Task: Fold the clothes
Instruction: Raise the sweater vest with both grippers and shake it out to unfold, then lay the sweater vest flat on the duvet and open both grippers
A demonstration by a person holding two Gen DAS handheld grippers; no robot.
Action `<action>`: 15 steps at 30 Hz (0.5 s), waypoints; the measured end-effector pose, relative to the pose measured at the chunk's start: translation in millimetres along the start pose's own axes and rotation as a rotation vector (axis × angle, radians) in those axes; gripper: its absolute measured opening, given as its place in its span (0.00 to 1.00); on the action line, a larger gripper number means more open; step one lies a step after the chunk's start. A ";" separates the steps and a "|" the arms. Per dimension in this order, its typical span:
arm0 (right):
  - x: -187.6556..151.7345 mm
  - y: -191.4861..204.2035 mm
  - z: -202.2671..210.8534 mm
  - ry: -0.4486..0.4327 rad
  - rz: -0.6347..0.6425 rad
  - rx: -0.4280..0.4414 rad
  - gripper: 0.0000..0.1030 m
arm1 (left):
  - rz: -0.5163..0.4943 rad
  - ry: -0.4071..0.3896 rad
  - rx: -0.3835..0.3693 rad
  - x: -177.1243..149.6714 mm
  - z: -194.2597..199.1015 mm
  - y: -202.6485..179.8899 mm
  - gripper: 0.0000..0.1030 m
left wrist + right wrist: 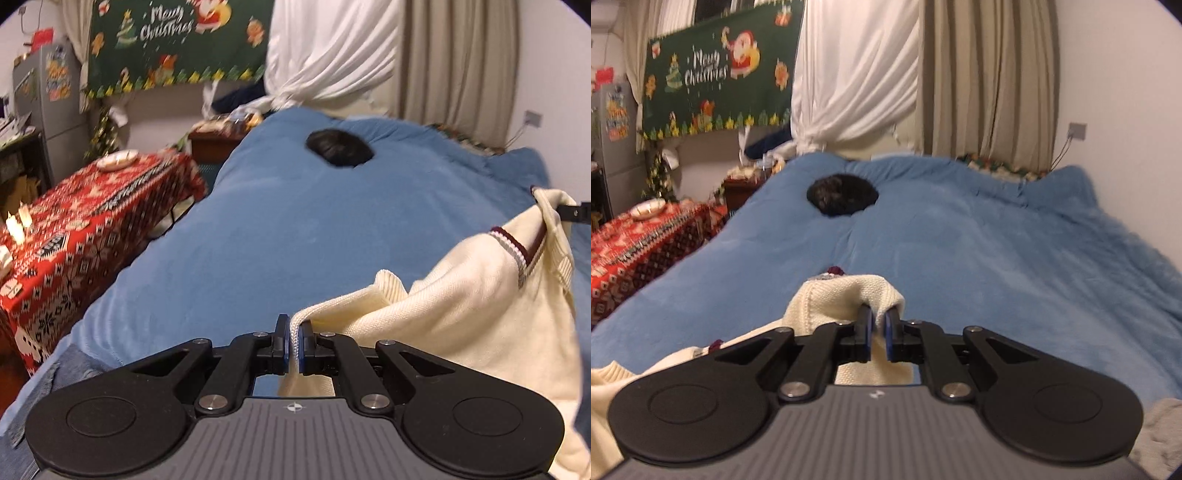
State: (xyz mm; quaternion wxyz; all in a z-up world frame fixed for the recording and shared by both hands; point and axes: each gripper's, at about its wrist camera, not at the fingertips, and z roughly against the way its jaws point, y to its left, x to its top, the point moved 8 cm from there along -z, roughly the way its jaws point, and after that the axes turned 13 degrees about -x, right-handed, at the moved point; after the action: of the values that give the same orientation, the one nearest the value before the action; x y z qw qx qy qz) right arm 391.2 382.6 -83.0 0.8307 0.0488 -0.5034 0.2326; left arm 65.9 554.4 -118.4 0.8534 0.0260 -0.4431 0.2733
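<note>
Sweater [461, 295] stretched between two grippers above the blue bedspread [295, 229].

Left gripper [294, 339] is clamped on a ribbed cream edge, and right gripper [878, 325] is pinched into a bunched fold near the maroon-striped neckline. The garment's long axis runs sideways from one hand to the other, hanging just over the near end of the bed, with flat spread lying ahead of both; neither hand looks nearer to it. Green banner [716, 77] on the far wall reads "Merry Christmas".
</note>
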 end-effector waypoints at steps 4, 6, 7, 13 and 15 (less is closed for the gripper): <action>-15.7 58.4 -100.6 0.118 0.031 0.015 0.07 | 0.040 0.110 0.021 -25.7 -47.2 27.1 0.04; -38.0 73.9 -134.2 0.172 0.068 -0.005 0.08 | 0.051 0.157 0.028 -39.1 -66.7 38.8 0.05; -48.1 79.1 -147.7 0.194 0.079 -0.008 0.08 | 0.054 0.176 0.030 -45.0 -73.8 43.2 0.07; -73.7 66.8 -173.1 0.224 0.041 -0.008 0.51 | 0.092 0.189 0.011 -55.1 -63.2 51.9 0.35; -71.6 57.9 -164.8 0.229 0.023 0.022 0.52 | 0.095 0.172 -0.010 -53.8 -45.3 49.0 0.50</action>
State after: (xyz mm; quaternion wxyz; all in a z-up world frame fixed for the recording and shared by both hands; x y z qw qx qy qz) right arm 472.6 461.8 -233.9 0.8794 0.0251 -0.4033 0.2517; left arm 50.9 585.1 -197.0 0.8745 -0.0228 -0.3702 0.3124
